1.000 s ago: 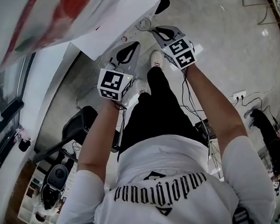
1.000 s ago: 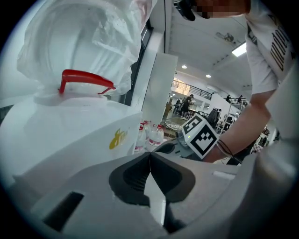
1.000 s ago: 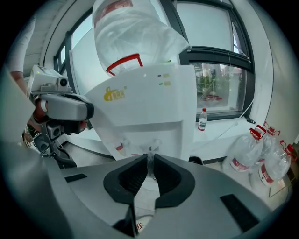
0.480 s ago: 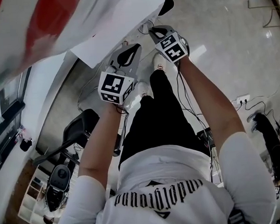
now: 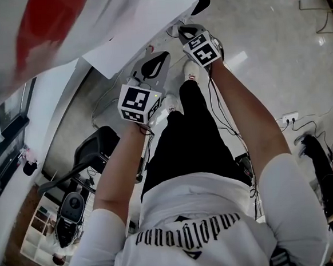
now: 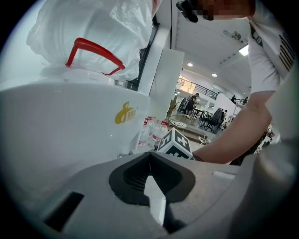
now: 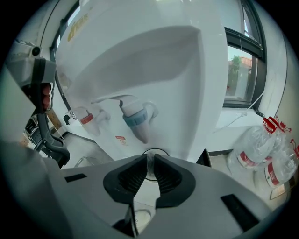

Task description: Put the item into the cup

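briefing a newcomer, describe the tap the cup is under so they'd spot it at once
On the white water dispenser, two taps hang in the front recess. The one meant is the blue tap, just above the clear cup. Its blue band sets it apart from its neighbour, the red tap.

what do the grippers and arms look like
The left gripper and right gripper are light grey wedge-shaped shells with black ribbed fingers, each carrying a cube of black-and-white square markers. Dark cables trail from the right one. The person wears a short-sleeved white shirt.
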The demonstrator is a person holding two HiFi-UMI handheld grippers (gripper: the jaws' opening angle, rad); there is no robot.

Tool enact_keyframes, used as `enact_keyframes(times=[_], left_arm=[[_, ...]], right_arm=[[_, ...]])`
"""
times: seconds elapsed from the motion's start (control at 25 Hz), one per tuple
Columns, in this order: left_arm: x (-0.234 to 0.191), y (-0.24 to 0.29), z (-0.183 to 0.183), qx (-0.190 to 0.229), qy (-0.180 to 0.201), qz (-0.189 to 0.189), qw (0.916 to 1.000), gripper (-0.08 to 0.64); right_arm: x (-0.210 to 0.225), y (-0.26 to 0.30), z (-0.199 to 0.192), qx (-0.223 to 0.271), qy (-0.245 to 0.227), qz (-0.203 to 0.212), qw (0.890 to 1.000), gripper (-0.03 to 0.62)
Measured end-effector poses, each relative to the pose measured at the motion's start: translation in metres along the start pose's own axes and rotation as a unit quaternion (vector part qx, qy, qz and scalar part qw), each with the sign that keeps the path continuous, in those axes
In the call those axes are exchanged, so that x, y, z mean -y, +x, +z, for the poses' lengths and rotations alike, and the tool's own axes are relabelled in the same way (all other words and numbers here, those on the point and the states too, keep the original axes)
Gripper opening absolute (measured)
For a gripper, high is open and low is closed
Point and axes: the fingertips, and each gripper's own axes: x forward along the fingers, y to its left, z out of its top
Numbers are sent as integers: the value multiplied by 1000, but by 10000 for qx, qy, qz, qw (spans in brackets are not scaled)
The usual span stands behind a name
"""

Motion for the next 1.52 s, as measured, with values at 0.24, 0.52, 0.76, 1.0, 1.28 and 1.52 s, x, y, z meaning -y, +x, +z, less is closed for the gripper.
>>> enact_keyframes(times=[0.24,0.52,0.76,1.0,1.28,1.52], left_arm=[[-3,-1,-2,-13,-5,25,10000,17],[-6,-2,-3,-31,-39,35,10000,16],[-3,-2,-6,-36,-62,18,10000,16],[2,-13,-2,8,-34,-10,10000,16],[16,-33,12,101,150,-107,9998,16],[29,-64,25,250,286,-174,9991,17]], right_arm=[[0,9,-4,-85,-17,-8,10000,43],[1,19,-3,-70,-10,82,9999,44],[5,17,-4,-85,58,42,9999,74],[-2,2,1,7,105,-65,9999,77],[-18,-33,6,152,222,-250,9993,77],[-38,-82,13,323,340,-483,9977,75]])
